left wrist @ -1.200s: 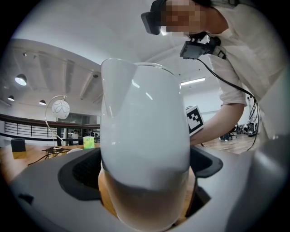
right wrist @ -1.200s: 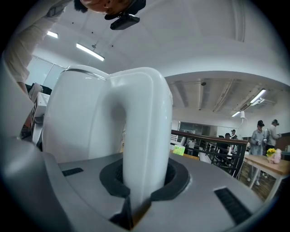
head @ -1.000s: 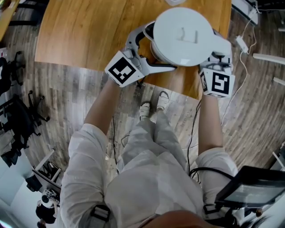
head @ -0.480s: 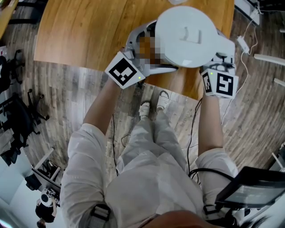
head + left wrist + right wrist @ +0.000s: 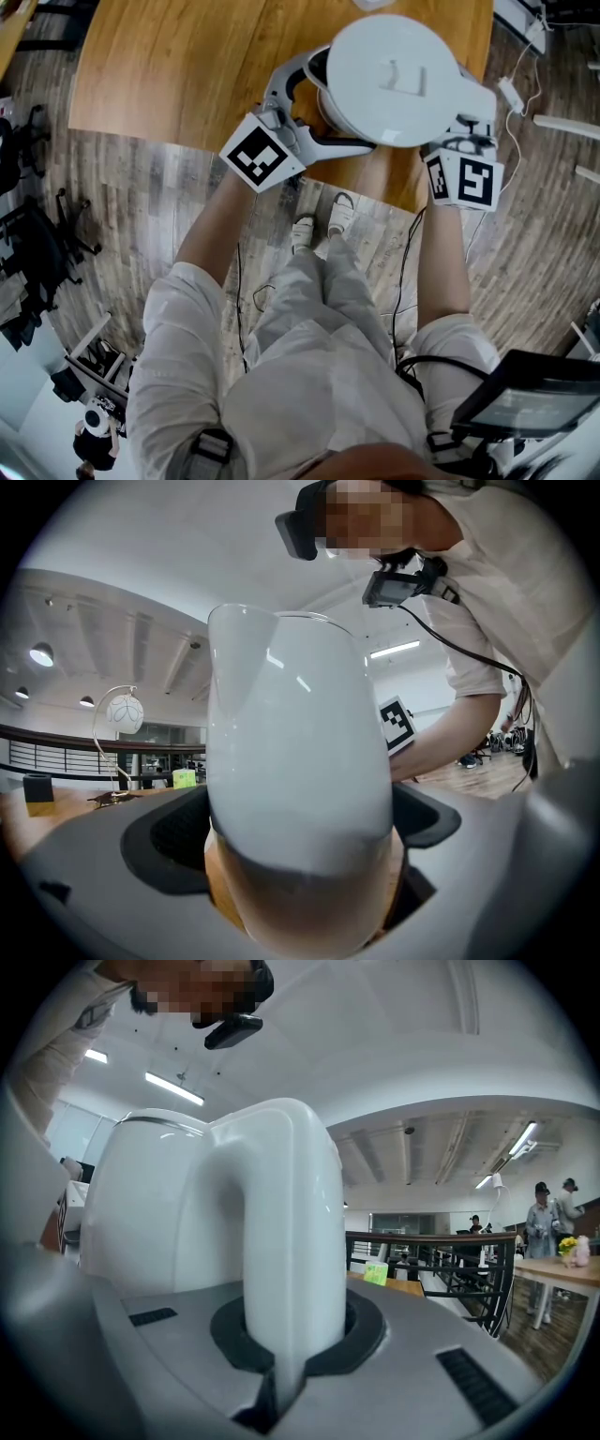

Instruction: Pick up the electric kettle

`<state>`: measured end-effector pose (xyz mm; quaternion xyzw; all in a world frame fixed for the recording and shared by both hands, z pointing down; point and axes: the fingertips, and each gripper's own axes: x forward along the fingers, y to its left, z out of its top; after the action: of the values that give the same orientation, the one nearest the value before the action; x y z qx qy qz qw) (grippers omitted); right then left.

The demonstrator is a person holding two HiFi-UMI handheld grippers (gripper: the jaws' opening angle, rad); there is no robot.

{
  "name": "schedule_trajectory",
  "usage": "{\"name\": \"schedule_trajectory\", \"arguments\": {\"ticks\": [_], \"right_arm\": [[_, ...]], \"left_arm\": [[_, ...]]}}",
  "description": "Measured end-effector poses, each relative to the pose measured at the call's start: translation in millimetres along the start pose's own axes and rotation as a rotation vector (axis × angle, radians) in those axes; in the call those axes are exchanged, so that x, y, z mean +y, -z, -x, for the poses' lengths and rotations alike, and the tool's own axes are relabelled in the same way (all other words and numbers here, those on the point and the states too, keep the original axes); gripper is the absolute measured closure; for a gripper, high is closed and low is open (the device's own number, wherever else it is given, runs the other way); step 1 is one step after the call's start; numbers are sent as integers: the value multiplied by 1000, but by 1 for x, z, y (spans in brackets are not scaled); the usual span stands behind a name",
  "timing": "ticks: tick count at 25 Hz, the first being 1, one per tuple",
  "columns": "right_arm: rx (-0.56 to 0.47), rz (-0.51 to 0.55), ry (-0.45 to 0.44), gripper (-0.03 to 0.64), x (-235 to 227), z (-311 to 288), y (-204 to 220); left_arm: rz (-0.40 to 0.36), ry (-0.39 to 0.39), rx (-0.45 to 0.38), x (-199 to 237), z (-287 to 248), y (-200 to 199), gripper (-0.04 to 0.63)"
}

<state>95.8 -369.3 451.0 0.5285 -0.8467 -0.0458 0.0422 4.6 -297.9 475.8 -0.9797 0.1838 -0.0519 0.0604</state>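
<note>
Electric kettle (image 5: 394, 75): white, lid closed, one item. Location: near right corner of the wooden tabletop (image 5: 187, 66), close to its near edge, directly in front of the person. The views do not show whether its base is resting on the wood or is already clear of it.

Handle (image 5: 286, 1241): on the kettle's right side, a thick white loop standing upright.

Right tool (image 5: 281, 1349): jaws drawn together on the lower part of the handle, which runs down between the pads and fills the gap. Judged purpose: the handle is the kettle's proper carrying point, so this grip takes the weight.

Left tool (image 5: 298, 120): jaws spread wide around the kettle's body from the left, one finger curving round the far side and the other along the near side. In the left gripper view the body fills the span and the pads appear to lie against its lower flanks. Judged purpose: a steadying hold, so that a tall, smooth vessel hung from one side does not swing or tip.

Both tools point level, opposite one another.

Task status, as a judgement: both grips set, lift ready to proceed.
</note>
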Motion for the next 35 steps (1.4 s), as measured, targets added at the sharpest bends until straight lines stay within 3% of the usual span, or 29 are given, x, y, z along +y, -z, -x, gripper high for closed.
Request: {"name": "schedule_trajectory", "arguments": {"ticks": [12, 26, 35], "right_arm": [[4, -7, -30, 604, -6, -5, -22], [-22, -18, -15, 604, -10, 27, -116], [-2, -25, 13, 604, -6, 77, -194]], "left_arm": [[-6, -12, -1, 7, -2, -23, 12], [-30, -11, -15, -9, 12, -121, 12], [8, -1, -10, -45, 30, -206, 12]]}}
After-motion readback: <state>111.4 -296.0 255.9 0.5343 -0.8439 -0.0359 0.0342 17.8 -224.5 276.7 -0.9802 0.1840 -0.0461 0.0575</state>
